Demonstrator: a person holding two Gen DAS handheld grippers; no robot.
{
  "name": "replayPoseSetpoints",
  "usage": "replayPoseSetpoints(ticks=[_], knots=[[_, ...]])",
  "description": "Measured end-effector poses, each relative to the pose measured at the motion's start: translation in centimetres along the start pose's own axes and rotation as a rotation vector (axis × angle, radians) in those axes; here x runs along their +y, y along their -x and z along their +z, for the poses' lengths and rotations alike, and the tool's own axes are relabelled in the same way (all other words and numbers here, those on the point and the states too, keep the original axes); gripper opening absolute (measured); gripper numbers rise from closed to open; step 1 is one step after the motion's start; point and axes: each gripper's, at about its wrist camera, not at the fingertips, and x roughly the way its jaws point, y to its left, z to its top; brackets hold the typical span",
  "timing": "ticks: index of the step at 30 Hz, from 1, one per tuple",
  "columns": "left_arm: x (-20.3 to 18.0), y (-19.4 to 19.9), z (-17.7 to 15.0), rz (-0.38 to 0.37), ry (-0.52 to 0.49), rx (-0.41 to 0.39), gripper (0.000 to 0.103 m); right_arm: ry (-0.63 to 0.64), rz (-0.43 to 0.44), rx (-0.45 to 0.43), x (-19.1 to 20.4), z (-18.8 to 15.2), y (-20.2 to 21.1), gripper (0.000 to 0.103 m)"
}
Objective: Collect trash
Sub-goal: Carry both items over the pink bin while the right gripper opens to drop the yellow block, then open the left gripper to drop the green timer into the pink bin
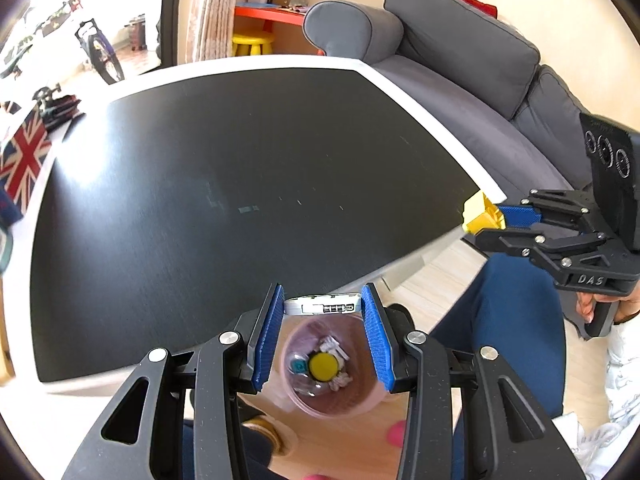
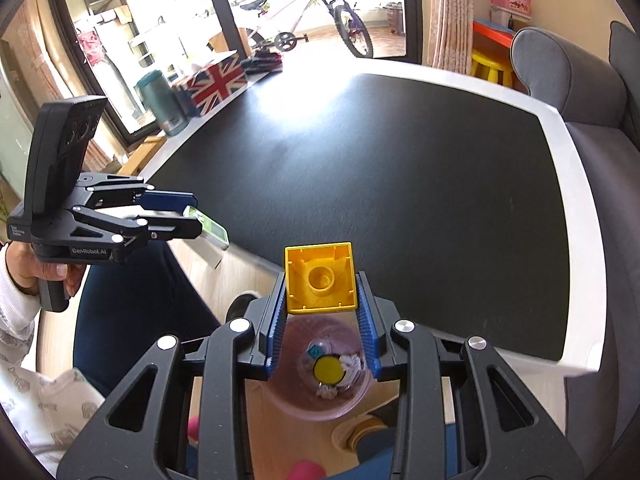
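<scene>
My left gripper [image 1: 323, 307] is shut on a flat white-and-green packet [image 1: 322, 305], held above a pink bin [image 1: 352, 402] on the floor; it shows from the side in the right wrist view [image 2: 196, 220], with the packet [image 2: 212, 234] sticking out. My right gripper [image 2: 322, 280] is shut on a hollow yellow block [image 2: 320, 278], also above the pink bin [image 2: 340, 404]. It shows in the left wrist view [image 1: 486, 220] with the block [image 1: 482, 214] at the table's right corner. The bin holds a yellow round lid [image 1: 323, 366] and crumpled scraps.
A black table [image 1: 240, 184] with a white rim lies ahead. A grey sofa [image 1: 480, 80] stands to the right. A Union Jack box [image 2: 216, 80] and a teal flask [image 2: 160, 100] stand at the table's far left. The person's legs [image 1: 500, 312] are beside the bin.
</scene>
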Motion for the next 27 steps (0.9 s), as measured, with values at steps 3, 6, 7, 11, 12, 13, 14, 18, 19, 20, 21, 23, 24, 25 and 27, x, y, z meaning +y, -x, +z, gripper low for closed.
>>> replayPoseSetpoints(ticks=[3, 6, 7, 11, 12, 13, 14, 18, 19, 20, 21, 23, 24, 25, 27], knots=[[-0.8, 0.4, -1.2, -0.010, 0.005, 0.003, 0.040, 0.000, 0.004, 0.020, 0.5, -1.5, -0.1, 0.032], [-1.2, 0.4, -2.2, -0.020, 0.010, 0.010, 0.039, -0.001, 0.012, 0.045, 1.0, -3.0, -0.5, 0.032], [-1.4, 0.4, -2.5, -0.022, 0.008, 0.013, 0.039, -0.002, 0.014, 0.052, 1.1, -3.4, -0.6, 0.033], [-1.6, 0.6, -3.7, -0.028, 0.014, 0.016, 0.040, -0.012, 0.029, 0.086, 1.4, -5.4, -1.5, 0.032], [-1.6, 0.6, -4.0, -0.030, 0.017, 0.017, 0.040, -0.014, 0.032, 0.091, 1.4, -5.8, -1.7, 0.032], [-1.6, 0.6, -4.4, -0.030, 0.020, 0.019, 0.040, -0.017, 0.039, 0.099, 1.5, -6.2, -1.9, 0.032], [-1.7, 0.6, -4.6, -0.032, 0.023, 0.021, 0.039, -0.018, 0.041, 0.102, 1.5, -6.5, -2.0, 0.033], [-1.7, 0.5, -5.5, -0.033, 0.027, 0.029, 0.039, -0.017, 0.047, 0.106, 1.8, -7.2, -2.3, 0.033], [-1.7, 0.5, -5.5, -0.034, 0.027, 0.030, 0.039, -0.018, 0.046, 0.104, 1.9, -7.3, -2.3, 0.033], [-1.8, 0.6, -5.6, -0.034, 0.027, 0.030, 0.039, -0.020, 0.046, 0.104, 1.8, -7.4, -2.3, 0.040], [-1.8, 0.7, -5.6, -0.034, 0.026, 0.029, 0.039, -0.022, 0.042, 0.101, 1.8, -7.4, -2.2, 0.058], [-1.8, 0.7, -5.6, -0.032, 0.023, 0.028, 0.040, -0.027, 0.028, 0.086, 1.6, -7.3, -2.0, 0.077], [-1.9, 0.7, -5.7, -0.031, 0.022, 0.028, 0.040, -0.032, 0.024, 0.079, 1.5, -7.4, -1.8, 0.080], [-1.9, 0.7, -5.6, -0.031, 0.021, 0.028, 0.040, -0.039, 0.017, 0.076, 1.3, -7.3, -1.7, 0.082], [-1.9, 0.7, -5.6, -0.031, 0.020, 0.029, 0.040, -0.051, 0.000, 0.068, 1.0, -7.2, -1.5, 0.093]])
